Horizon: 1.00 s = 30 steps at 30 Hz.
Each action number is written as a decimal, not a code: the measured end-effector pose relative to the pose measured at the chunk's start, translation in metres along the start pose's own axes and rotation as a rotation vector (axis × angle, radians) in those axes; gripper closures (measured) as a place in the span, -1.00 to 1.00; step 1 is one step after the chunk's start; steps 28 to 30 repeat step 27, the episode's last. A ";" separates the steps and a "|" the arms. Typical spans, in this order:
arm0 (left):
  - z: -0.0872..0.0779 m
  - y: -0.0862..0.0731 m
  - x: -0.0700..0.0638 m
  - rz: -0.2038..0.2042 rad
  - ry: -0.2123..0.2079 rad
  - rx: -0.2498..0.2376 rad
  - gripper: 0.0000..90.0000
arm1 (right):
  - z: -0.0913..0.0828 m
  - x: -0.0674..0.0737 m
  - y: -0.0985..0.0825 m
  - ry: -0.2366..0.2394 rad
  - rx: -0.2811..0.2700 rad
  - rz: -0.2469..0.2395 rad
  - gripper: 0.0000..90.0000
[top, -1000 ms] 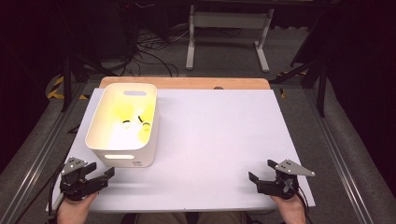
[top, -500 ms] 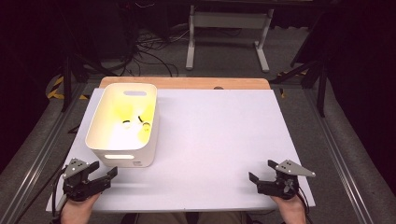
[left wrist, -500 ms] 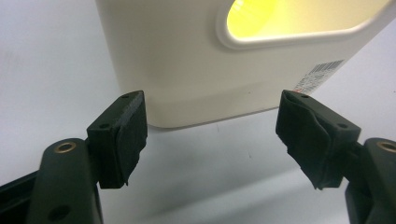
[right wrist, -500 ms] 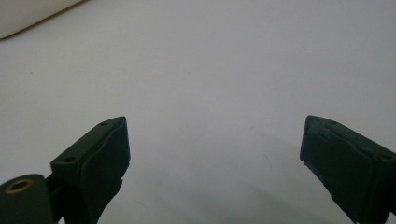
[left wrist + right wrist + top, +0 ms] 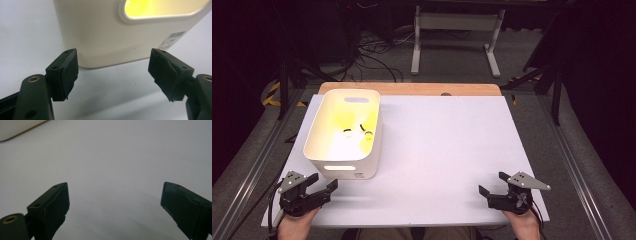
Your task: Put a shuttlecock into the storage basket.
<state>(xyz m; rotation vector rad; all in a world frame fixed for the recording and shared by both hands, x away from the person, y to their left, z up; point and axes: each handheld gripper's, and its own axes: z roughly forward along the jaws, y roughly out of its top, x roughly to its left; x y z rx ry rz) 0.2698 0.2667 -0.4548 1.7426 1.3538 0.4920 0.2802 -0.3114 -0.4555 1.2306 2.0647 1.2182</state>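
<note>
Bright overhead light fell on the white table [image 5: 447, 150] while the room beyond lay nearly black. The inside of the white bin [image 5: 344, 131] glowed yellow, washing out its contents. Soft shadows pooled under the left gripper [image 5: 113, 72] and the right gripper [image 5: 115, 202], whose close-up jaws were slightly blurred. The high view was grainy and soft.
</note>
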 end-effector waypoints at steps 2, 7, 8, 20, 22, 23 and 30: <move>0.001 -0.001 0.001 -0.004 -0.002 -0.005 -0.47 | 0.000 0.000 0.000 0.002 -0.002 0.000 -0.81; 0.002 -0.002 0.003 -0.017 -0.010 -0.004 -0.50 | 0.000 0.000 -0.001 0.004 0.001 -0.006 -0.81; 0.002 -0.002 0.003 -0.015 -0.009 -0.006 -0.50 | 0.000 0.000 -0.001 0.004 0.001 -0.006 -0.81; 0.002 -0.002 0.004 -0.017 -0.007 -0.007 -0.54 | 0.000 0.000 -0.001 0.006 0.003 -0.004 -0.81; 0.002 -0.002 0.004 -0.019 -0.010 -0.006 -0.54 | 0.000 0.000 0.000 0.005 0.001 -0.005 -0.81; 0.002 -0.002 0.004 -0.018 -0.010 -0.006 -0.54 | 0.000 0.000 0.000 0.004 0.001 -0.005 -0.81; 0.001 -0.002 0.004 -0.019 -0.007 -0.010 -0.54 | 0.000 0.000 0.000 0.005 0.000 -0.005 -0.81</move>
